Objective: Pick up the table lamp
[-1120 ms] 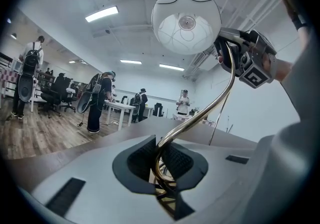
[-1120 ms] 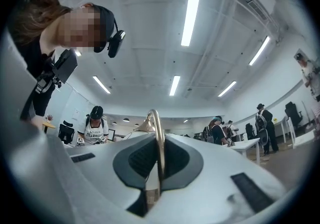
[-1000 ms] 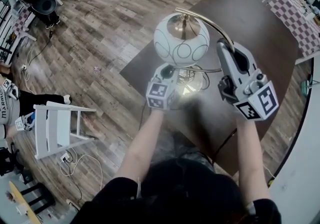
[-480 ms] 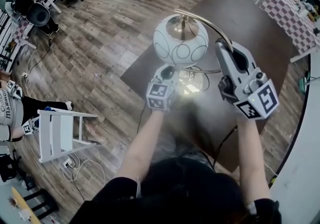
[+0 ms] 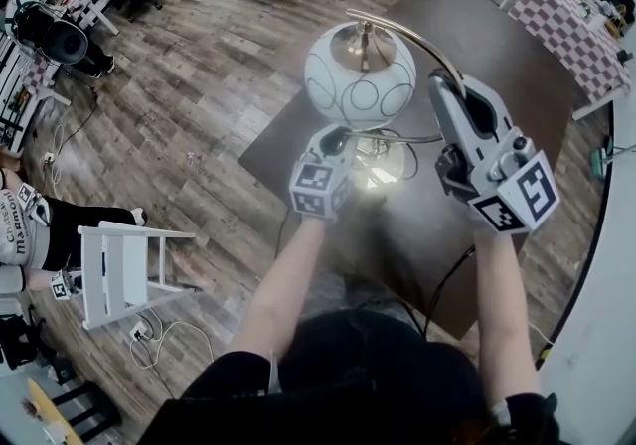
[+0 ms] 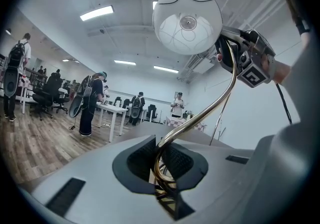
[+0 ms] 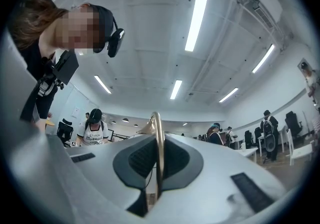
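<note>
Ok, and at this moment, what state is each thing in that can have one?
Lamp: upright over the table, held by both claws; whether its base touches the table can't be told.
Stem: clamped in two places.
Left claw: shut on the stem, low, near the base.
Right claw: shut on the stem, higher, on the curve.

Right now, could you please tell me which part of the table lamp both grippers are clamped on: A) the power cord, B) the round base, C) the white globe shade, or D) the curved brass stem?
D: the left gripper and the right gripper each have their pads shut on the thin curved brass stem, while the white globe shade hangs untouched.
</note>
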`<state>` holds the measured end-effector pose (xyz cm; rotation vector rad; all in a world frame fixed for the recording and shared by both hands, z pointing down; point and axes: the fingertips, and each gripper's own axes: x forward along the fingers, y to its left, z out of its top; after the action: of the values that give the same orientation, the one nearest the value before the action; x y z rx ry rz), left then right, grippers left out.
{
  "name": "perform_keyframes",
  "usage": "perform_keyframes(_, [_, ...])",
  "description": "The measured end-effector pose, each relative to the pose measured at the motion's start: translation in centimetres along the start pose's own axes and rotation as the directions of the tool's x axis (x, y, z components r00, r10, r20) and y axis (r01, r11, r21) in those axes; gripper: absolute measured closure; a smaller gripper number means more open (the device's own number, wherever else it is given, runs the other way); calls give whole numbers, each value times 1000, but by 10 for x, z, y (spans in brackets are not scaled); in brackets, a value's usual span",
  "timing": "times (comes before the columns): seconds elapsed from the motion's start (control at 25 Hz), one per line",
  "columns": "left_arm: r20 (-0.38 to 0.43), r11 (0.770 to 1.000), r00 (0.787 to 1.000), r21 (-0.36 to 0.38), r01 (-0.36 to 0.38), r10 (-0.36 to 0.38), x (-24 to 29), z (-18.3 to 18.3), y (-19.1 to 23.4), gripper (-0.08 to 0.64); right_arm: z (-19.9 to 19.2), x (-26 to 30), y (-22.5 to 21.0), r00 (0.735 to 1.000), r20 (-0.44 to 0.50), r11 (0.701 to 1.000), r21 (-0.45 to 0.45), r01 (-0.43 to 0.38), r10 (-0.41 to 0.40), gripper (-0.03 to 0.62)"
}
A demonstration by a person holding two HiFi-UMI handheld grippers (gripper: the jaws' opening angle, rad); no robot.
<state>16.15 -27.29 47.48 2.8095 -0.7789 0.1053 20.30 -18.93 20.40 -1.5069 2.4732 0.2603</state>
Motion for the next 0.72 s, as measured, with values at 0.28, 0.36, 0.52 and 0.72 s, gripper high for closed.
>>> perform_keyframes(0.28, [-14,1000,1000,-1,9,-9,0,6,0,526,6,6,-2,1000,-1,1000,4,-8,8,591])
perform_keyframes(0.36, [-16,1000,1000,-8,8,-8,0,9,3,526,8,10,-2,1000,-2,1000,5,-13,13,591])
perform_keyframes(0.52, [-14,1000,1000,-3,6,-6,2,17,8,526,11,18,-4,1000,-6,1000,-2,-21,21,591])
perform_keyframes(0.72, [-10,1000,1000,-8,17,-17,5,24,10,526,17,26,-4,1000,-5,1000,-15,-24,23,591])
